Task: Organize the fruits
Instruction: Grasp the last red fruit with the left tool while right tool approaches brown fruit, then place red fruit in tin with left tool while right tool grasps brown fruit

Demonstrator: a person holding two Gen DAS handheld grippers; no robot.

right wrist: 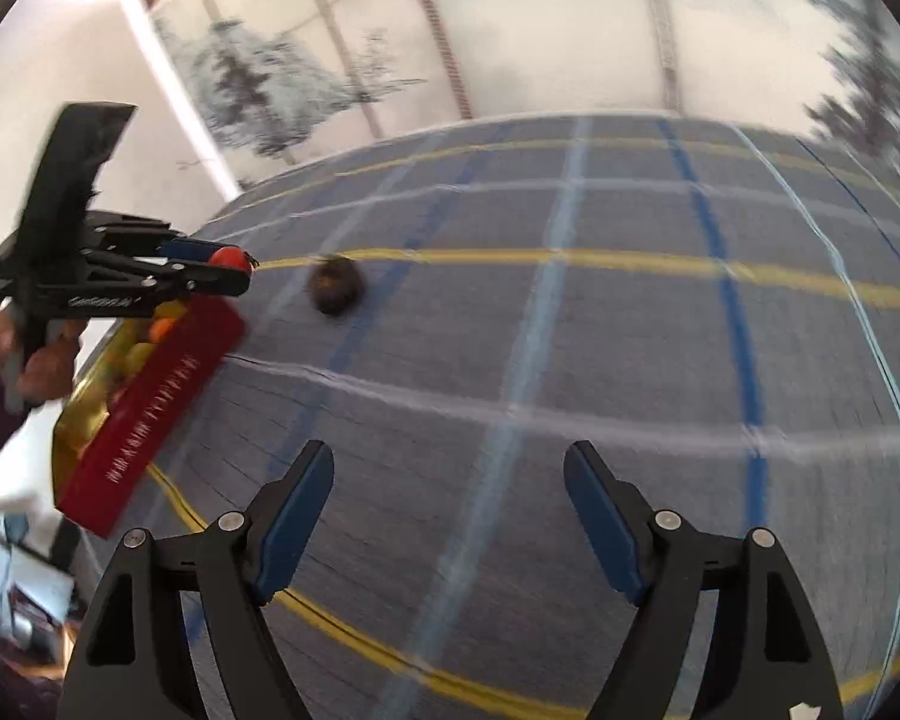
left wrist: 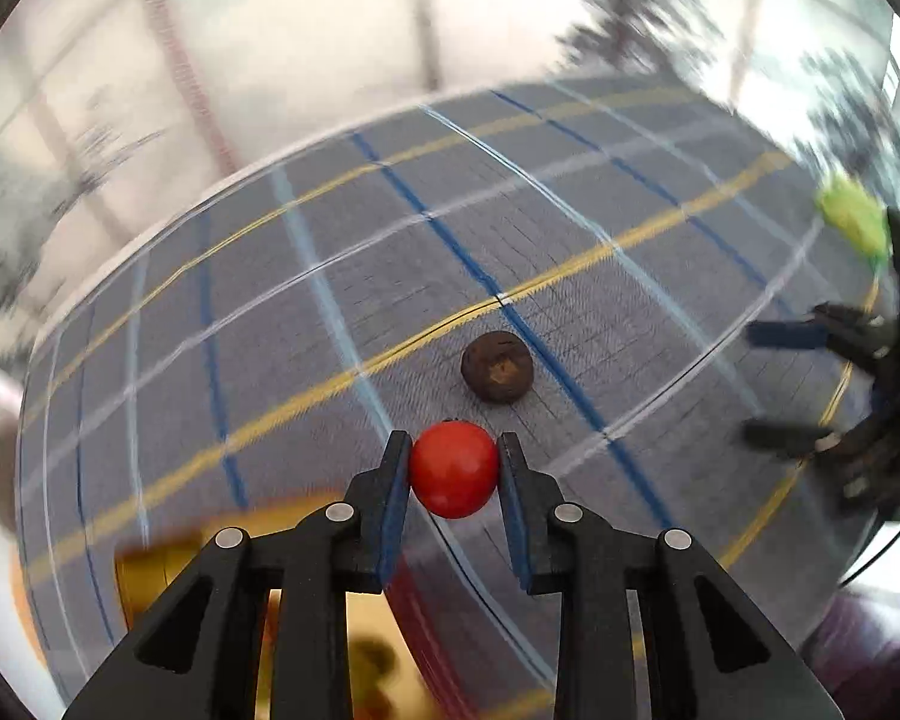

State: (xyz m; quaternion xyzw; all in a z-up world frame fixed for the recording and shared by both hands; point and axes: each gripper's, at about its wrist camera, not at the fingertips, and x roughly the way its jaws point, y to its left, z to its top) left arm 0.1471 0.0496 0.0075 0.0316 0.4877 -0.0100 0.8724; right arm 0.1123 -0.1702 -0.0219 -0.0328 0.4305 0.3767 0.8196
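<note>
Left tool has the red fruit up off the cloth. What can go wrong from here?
1. The left tool pinches the round red fruit only at its pad tips; it may slip out.
2. The dark brown fruit lies loose on the cloth and could roll if nudged.
3. The red box sits at the table's edge; a bump might shift it.

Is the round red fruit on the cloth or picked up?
Picked up. The left gripper is shut on the round red fruit, which is held above the checked cloth.
</note>
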